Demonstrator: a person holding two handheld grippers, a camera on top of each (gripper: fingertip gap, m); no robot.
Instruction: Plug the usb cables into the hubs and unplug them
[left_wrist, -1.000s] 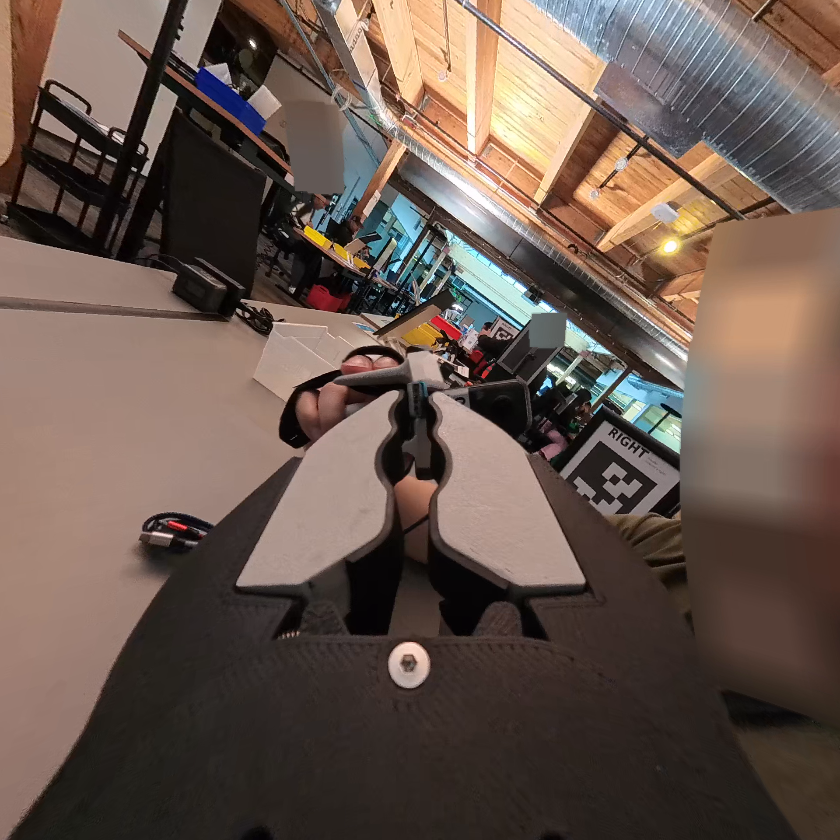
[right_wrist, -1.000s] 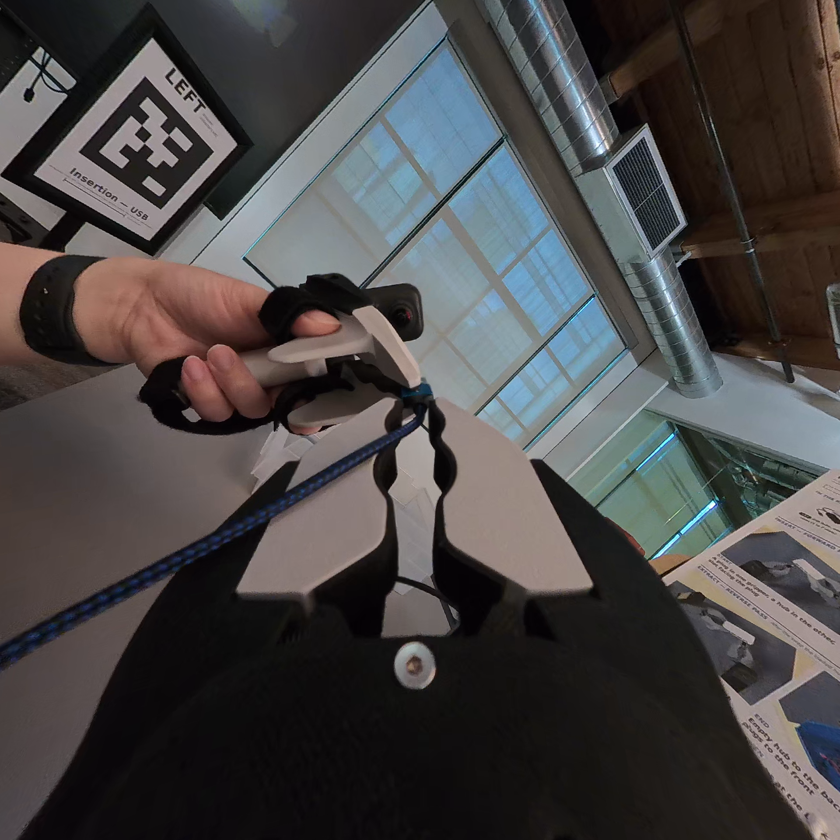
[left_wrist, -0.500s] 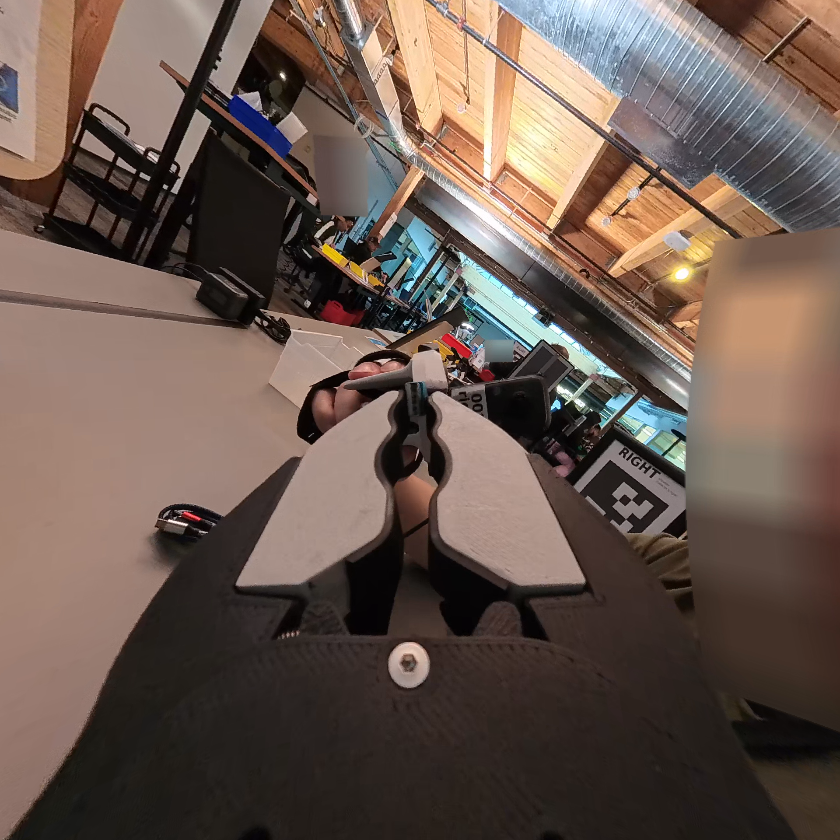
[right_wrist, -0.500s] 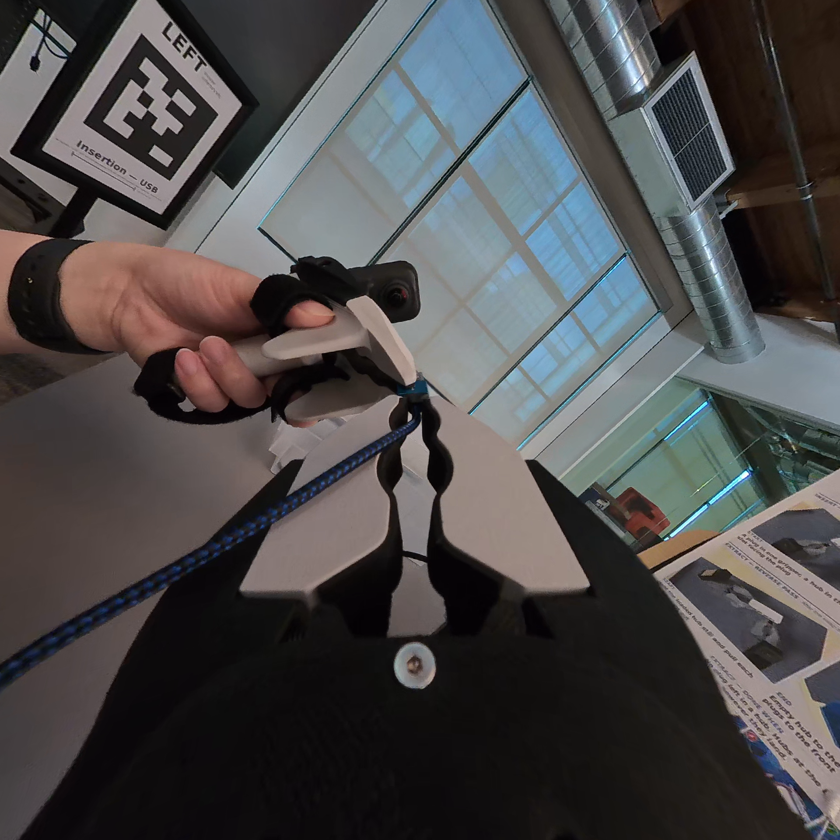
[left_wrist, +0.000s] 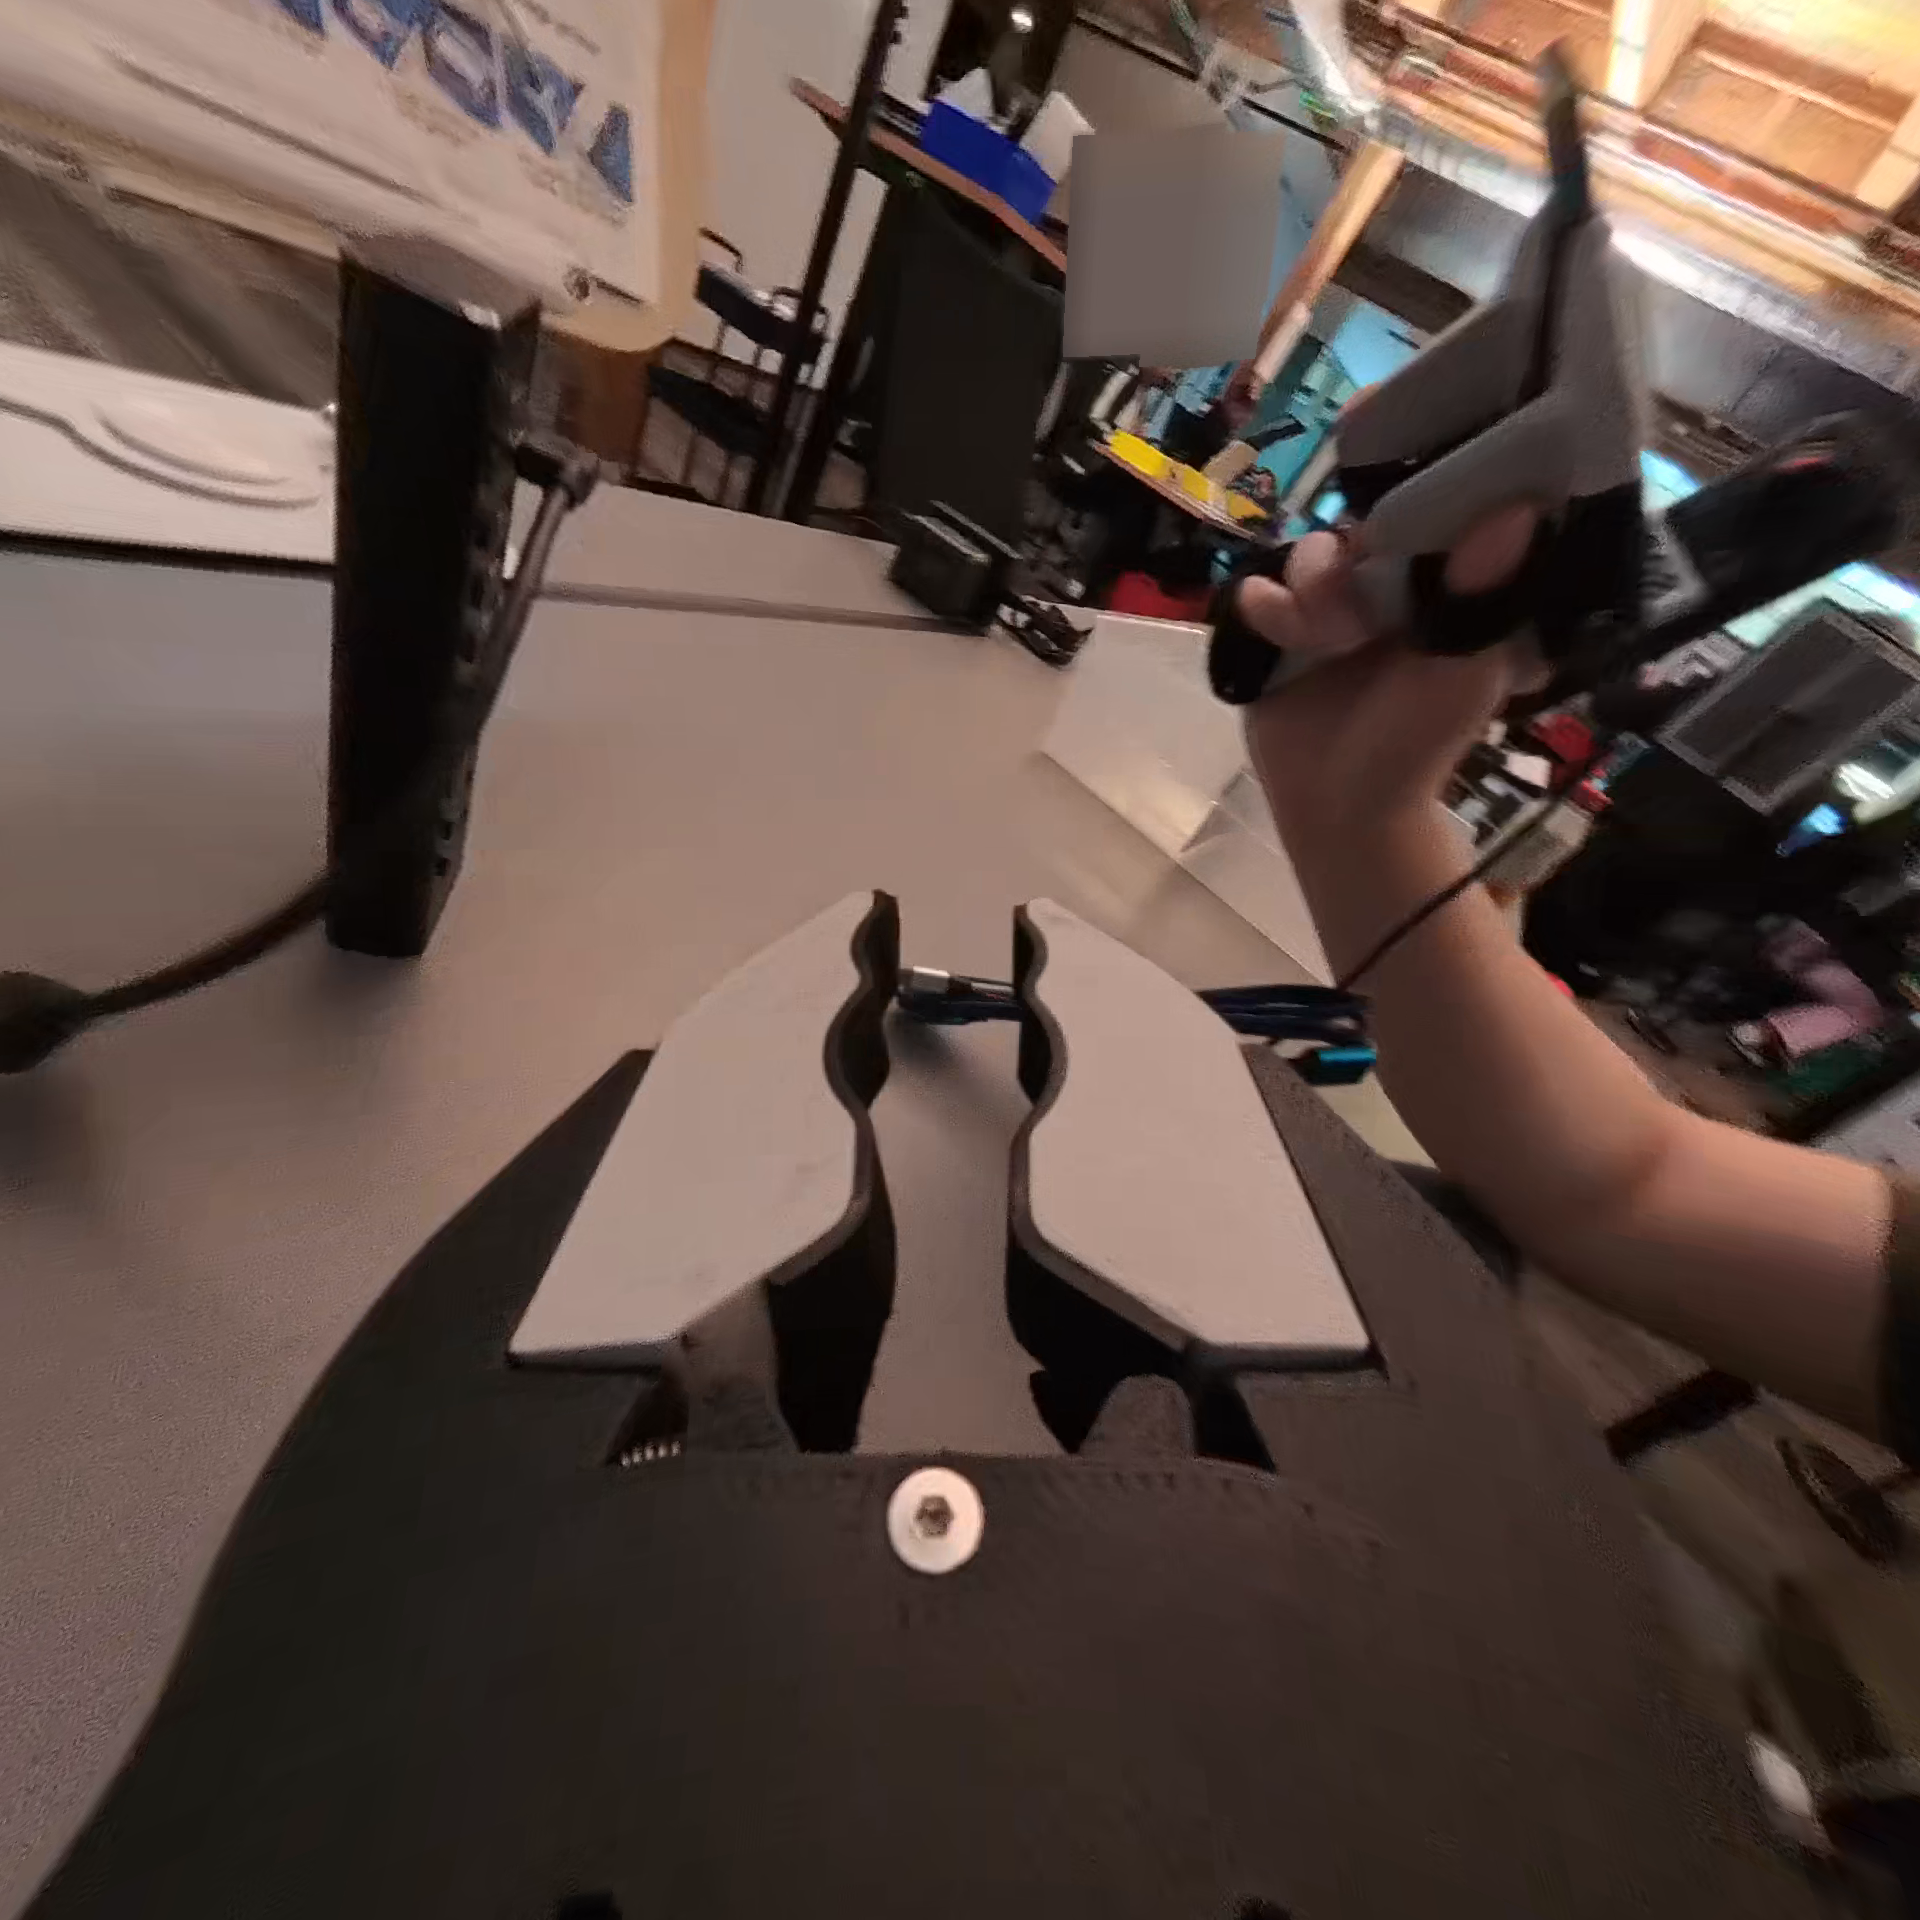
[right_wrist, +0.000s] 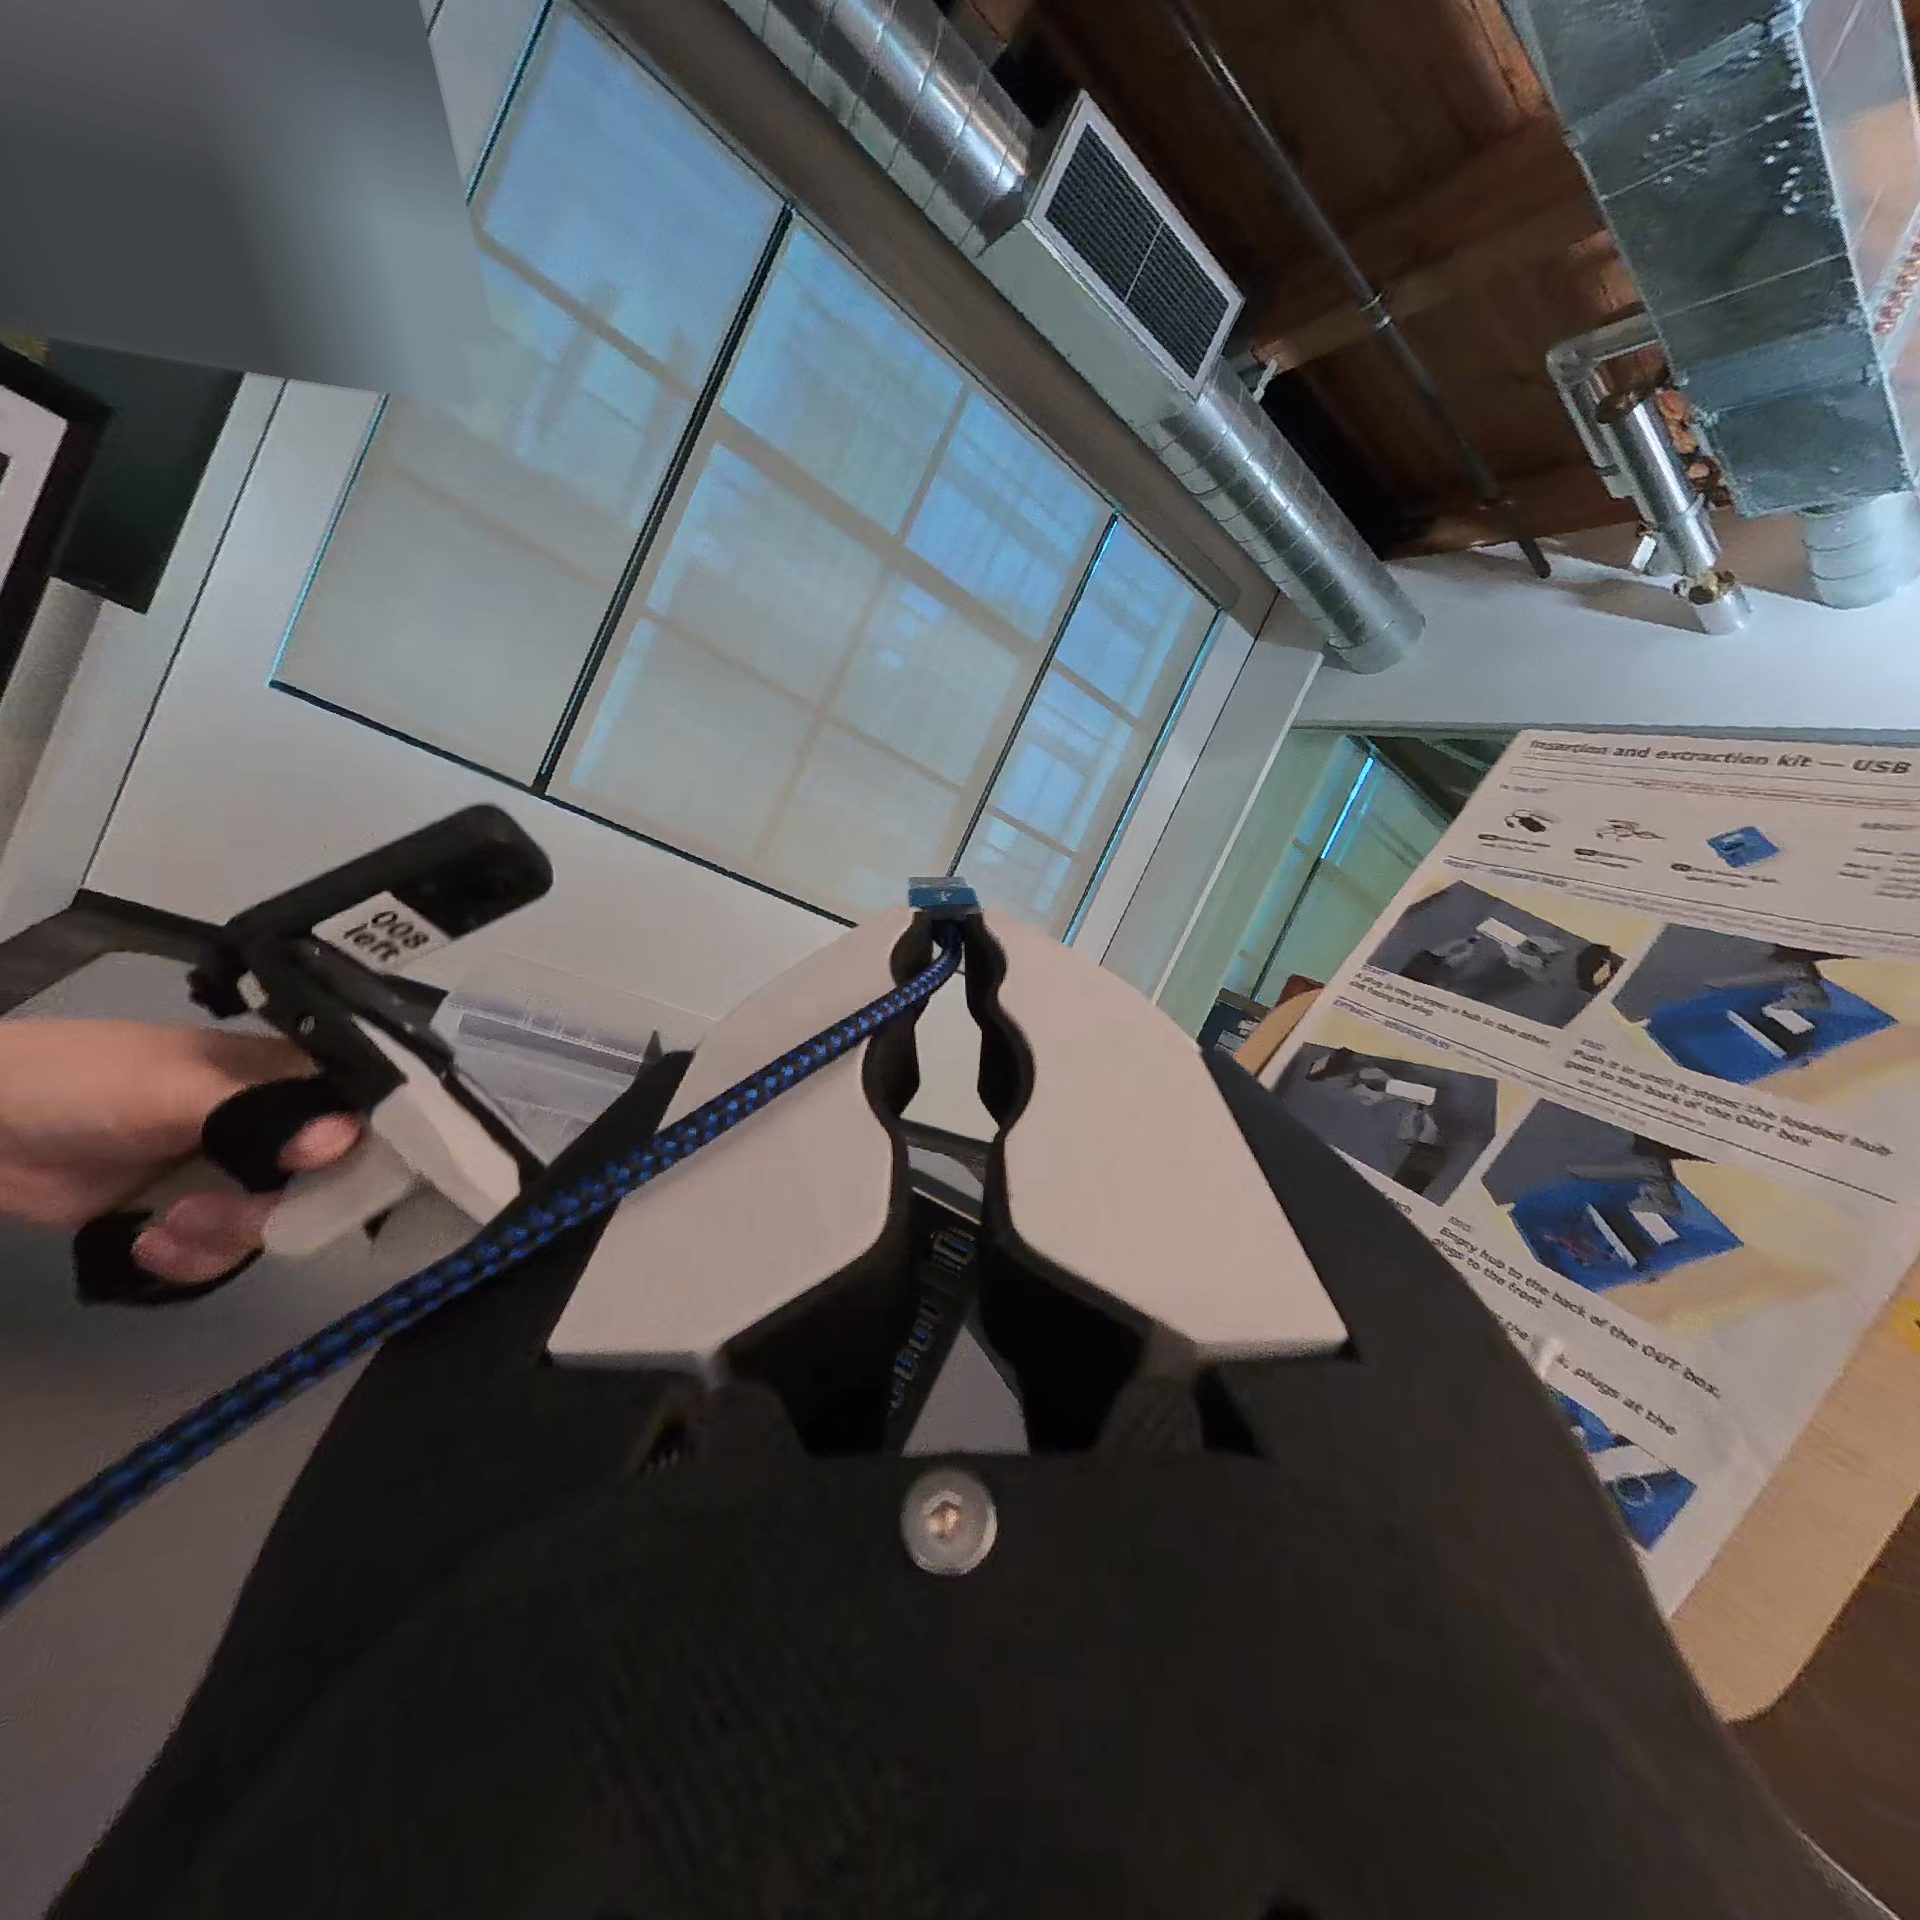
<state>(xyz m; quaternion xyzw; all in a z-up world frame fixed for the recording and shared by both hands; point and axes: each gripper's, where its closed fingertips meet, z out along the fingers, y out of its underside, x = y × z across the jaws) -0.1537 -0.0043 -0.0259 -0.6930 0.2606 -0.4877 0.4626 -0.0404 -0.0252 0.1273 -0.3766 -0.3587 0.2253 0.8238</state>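
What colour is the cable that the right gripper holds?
The cable is braided blue and black, with a blue plug. The right wrist view shows it best.

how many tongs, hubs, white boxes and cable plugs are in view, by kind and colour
tongs: 2, left tongs and right tongs
black hub: 1
white box: 1
blue plugs: 2, held blue plug and loose blue plug
silver plug: 1
total: 7

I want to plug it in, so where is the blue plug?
In the right wrist view, the blue plug pokes out at the fingertips of the right hand-held gripper, held up before the windows.
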